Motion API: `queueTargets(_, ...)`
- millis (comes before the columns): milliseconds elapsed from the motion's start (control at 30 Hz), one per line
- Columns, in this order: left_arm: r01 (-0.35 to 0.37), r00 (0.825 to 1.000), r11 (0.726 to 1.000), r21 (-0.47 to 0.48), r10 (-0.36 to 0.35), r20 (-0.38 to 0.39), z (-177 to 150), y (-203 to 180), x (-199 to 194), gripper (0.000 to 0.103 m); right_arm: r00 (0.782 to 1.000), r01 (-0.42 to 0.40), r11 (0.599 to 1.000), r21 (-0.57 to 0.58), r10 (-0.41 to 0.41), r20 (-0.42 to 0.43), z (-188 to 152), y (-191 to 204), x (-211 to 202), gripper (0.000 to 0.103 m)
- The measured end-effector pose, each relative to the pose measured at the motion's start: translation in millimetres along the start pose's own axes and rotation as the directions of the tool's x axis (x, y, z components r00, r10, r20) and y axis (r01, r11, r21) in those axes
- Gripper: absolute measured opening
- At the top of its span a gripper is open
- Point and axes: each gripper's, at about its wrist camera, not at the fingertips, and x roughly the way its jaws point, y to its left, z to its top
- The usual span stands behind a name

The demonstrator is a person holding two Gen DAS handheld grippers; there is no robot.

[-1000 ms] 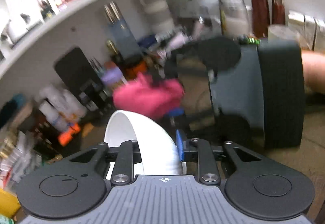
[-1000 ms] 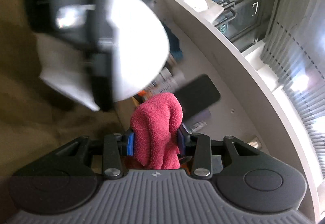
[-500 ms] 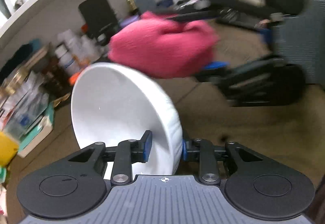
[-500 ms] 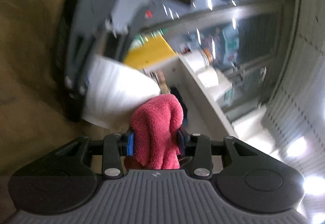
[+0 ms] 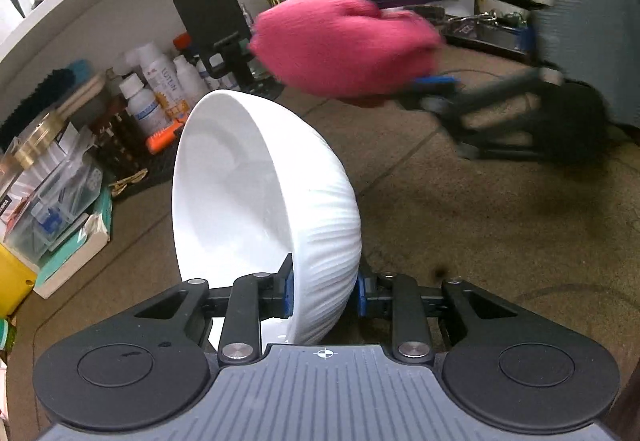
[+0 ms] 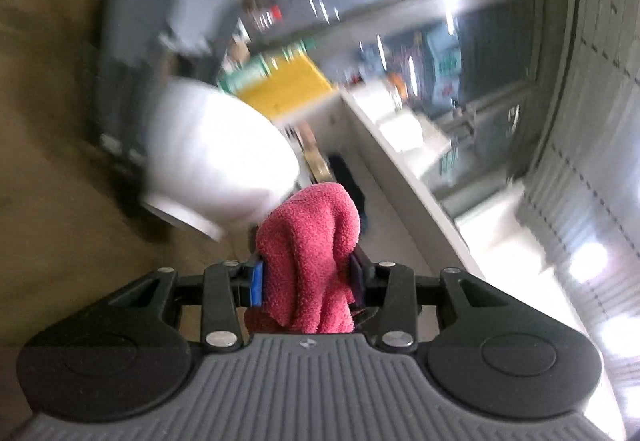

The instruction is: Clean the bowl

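Pinched by its rim in the left gripper point(image 5: 324, 291), the glazed bowl point(image 5: 260, 209) looks slippery and breakable, while the right gripper point(image 6: 306, 279) clamps a soft pink cloth point(image 6: 312, 253).

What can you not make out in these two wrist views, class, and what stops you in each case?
- Bowl interior near the left gripper: left view, its own wall hides it; any dirt is unseen.
- Bowl surface: right view, motion blur.
- Right gripper: left view, blurred, partly behind the pink cloth.
- Bottle labels: left view, too small.
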Motion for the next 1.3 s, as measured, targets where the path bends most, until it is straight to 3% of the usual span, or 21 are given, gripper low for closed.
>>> queueTargets(400,0.000,1.000,1.000,-0.011,0.000,0.013,-2.5,1.2,0.3,0.029,0.994,-0.084,0.982,-0.172,0.094,0.051,11.0,41.4,-49.0,0.042)
queueTargets(533,0.000,1.000,1.000,-0.022,0.000,0.023,-5.2,1.9,-0.3,0.029,1.000,-0.012,0.998,-0.056,0.012,-0.005,10.7,15.0,-34.3,0.042)
queueTargets(667,-0.003,1.000,1.000,-0.021,0.003,0.019,-5.1,0.9,-0.9,0.029,0.999,0.025,0.999,-0.026,-0.026,-0.046,9.8,2.9,3.6,0.043)
queueTargets(833,-0.006,1.000,1.000,-0.025,0.006,0.022,-5.7,0.6,-1.3,0.029,0.999,0.002,0.999,-0.051,-0.003,-0.035,17.2,11.1,25.4,0.045)
queueTargets(933,-0.006,1.000,0.999,-0.034,0.006,0.019,-5.6,1.0,-1.7,0.029,1.000,-0.020,1.000,-0.007,0.020,-0.023,17.7,10.2,9.1,0.044)
queueTargets(1100,-0.013,1.000,0.999,-0.042,0.014,0.012,-4.4,1.4,-2.1,0.029,0.998,-0.062,0.998,-0.034,0.061,-0.034,13.4,21.7,-14.8,0.043)
queueTargets(1300,-0.022,1.000,0.998,-0.051,0.022,0.013,-4.5,1.4,-2.9,0.029,0.995,-0.095,0.994,-0.048,0.093,-0.035,14.9,30.4,-15.5,0.043)
